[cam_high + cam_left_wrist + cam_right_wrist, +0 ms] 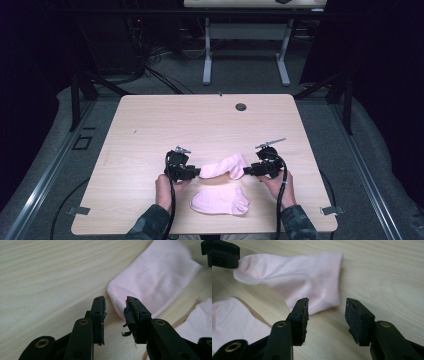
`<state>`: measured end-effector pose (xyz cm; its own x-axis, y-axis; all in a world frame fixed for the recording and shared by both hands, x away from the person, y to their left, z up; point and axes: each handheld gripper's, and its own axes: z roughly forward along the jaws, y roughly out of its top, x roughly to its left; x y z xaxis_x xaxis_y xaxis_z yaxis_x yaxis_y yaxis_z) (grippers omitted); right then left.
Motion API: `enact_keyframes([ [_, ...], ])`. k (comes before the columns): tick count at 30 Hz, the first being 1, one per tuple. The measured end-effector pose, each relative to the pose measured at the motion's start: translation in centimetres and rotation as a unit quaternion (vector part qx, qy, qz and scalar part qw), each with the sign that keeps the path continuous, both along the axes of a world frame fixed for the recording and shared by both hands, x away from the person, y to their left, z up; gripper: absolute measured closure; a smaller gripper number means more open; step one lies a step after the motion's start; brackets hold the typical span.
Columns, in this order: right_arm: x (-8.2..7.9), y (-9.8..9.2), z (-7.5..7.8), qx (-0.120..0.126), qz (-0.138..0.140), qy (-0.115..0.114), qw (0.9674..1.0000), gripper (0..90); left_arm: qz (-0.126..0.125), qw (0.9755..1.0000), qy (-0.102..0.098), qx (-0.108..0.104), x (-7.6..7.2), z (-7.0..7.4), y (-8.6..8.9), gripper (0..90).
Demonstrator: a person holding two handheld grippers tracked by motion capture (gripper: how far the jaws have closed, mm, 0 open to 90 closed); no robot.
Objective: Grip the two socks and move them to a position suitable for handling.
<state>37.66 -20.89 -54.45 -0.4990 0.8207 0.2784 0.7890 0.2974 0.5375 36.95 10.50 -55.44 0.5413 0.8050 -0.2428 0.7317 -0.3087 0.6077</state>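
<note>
Pale wood table (150,125) on grey carpet, dark surround; a second desk (245,30) at upper centre. Far pink sock (225,166) lies lower centre between left gripper (197,172) and right gripper (246,171), both open, gripping nothing. Near sock (220,201) lies below it.
</note>
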Motion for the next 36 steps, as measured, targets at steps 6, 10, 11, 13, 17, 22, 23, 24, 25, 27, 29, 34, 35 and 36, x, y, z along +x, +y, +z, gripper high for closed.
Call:
enact_keyframes([
  [6, 0.2, 0.0, 0.3, 0.0, -0.002, -0.02, 0.9998, 52.5, 0.013, 0.9999, 0.001, -0.004, 0.5, 0.1, 0.2, 61.1],
  [10, 1.1, 0.8, -0.4, -0.03, -0.003, -0.037, 0.9989, 54.7, 0.023, 0.9997, 0.0, 0.003, 1.0, 0.2, 0.0, 57.4],
  [11, 1.2, 1.0, -0.5, -0.032, -0.003, -0.041, 0.9986, 55.8, 0.025, 0.9997, 0.004, 0.003, 1.1, 0.1, -0.1, 56.8],
  [13, 1.7, 1.4, -0.9, -0.038, 0.0, -0.04, 0.9985, 56.0, 0.022, 0.9997, 0.008, 0.006, 1.4, 0.1, -0.4, 56.3],
  [17, 2.1, 1.8, -1.5, -0.057, 0.003, -0.039, 0.9976, 59.3, 0.013, 0.9995, 0.016, 0.024, 1.8, 0.0, -1.0, 56.4],
  [22, 1.8, 1.9, -1.8, -0.07, 0.004, -0.044, 0.9966, 64.7, -0.001, 0.9991, 0.021, 0.036, 1.9, -0.4, -1.5, 62.5],
  [23, 1.8, 1.9, -1.9, -0.072, 0.006, -0.047, 0.9963, 66.1, -0.003, 0.999, 0.02, 0.041, 1.9, -0.4, -1.7, 63.9],
  [24, 1.8, 1.9, -1.9, -0.073, 0.007, -0.047, 0.9962, 67.6, -0.006, 0.9989, 0.02, 0.043, 1.8, -0.5, -1.7, 65.7],
  [25, 1.7, 1.8, -1.8, -0.075, 0.01, -0.045, 0.9961, 69.2, -0.01, 0.9986, 0.018, 0.049, 1.8, -0.6, -1.8, 67.5],
  [27, 1.7, 1.9, -1.9, -0.064, 0.007, -0.049, 0.9967, 70.7, -0.013, 0.9983, 0.017, 0.054, 1.7, -0.7, -1.9, 69.6],
  [29, 1.4, 2.0, -2.0, -0.077, 0.01, -0.058, 0.9953, 74.7, -0.014, 0.9981, 0.011, 0.058, 1.5, -0.8, -2.0, 74.3],
  [34, 0.9, 1.9, -2.2, -0.067, 0.006, -0.062, 0.9958, 81.6, -0.023, 0.9976, 0.003, 0.065, 1.3, -0.9, -1.9, 84.0],
  [35, 0.9, 1.9, -2.2, -0.066, 0.006, -0.064, 0.9958, 82.2, -0.024, 0.9976, 0.002, 0.065, 1.2, -1.0, -1.8, 85.3],
  [36, 0.9, 1.9, -2.2, -0.066, 0.006, -0.064, 0.9958, 82.2, -0.024, 0.9976, 0.002, 0.065, 1.2, -1.0, -1.8, 86.7],
])
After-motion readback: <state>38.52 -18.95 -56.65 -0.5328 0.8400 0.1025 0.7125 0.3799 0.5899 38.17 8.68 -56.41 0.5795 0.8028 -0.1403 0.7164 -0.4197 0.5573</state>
